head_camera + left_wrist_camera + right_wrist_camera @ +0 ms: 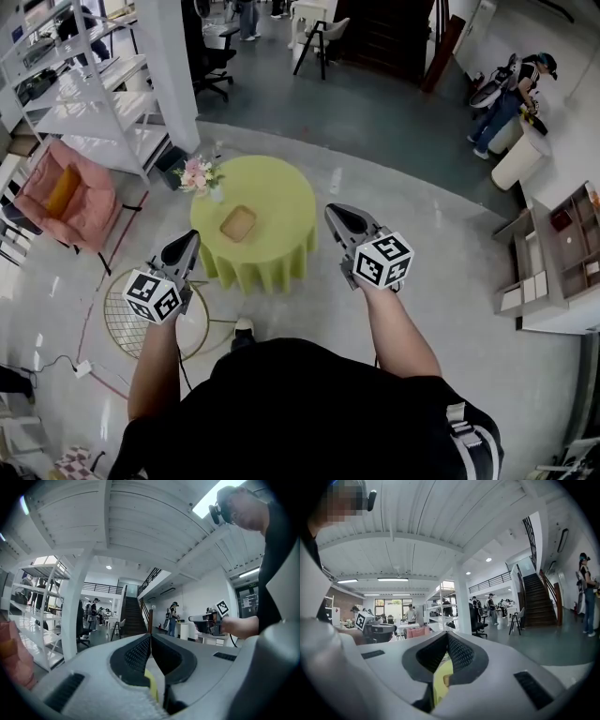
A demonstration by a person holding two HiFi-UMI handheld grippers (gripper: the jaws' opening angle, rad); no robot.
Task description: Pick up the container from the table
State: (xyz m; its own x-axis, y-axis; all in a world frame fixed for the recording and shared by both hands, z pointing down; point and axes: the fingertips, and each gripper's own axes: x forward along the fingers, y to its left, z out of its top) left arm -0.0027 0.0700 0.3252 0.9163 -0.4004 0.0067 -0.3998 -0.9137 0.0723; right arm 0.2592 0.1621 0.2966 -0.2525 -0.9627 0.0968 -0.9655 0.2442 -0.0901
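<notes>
The left gripper (pixel 151 638) is being held level with its jaws pressed together at the tips, and nothing is being gripped between them. The right gripper (pixel 447 635) is likewise being held with its jaws fully together and empty. In the head view both grippers are being carried in front of the person's body, the left at the lower left of the frame and the right just right of centre. Each is being pointed toward the upper middle of the frame. Beyond and between them, a round tabletop (pixel 277 202) draped in a yellow-green cloth is being shown at the centre of the frame. The container (pixel 238 223), a shallow tan tray, is lying near the middle of that tabletop, well apart from both grippers and untouched. A small bunch of pink flowers (pixel 198 175) is standing at the tabletop's upper-left edge. A round wire side table (pixel 117 328) is being partly covered by the left gripper at the lower left. Farther out, a pink armchair (pixel 66 195) and white shelving (pixel 94 98) are being seen at the left, and a person (pixel 511 94) is bending over at the upper right.
</notes>
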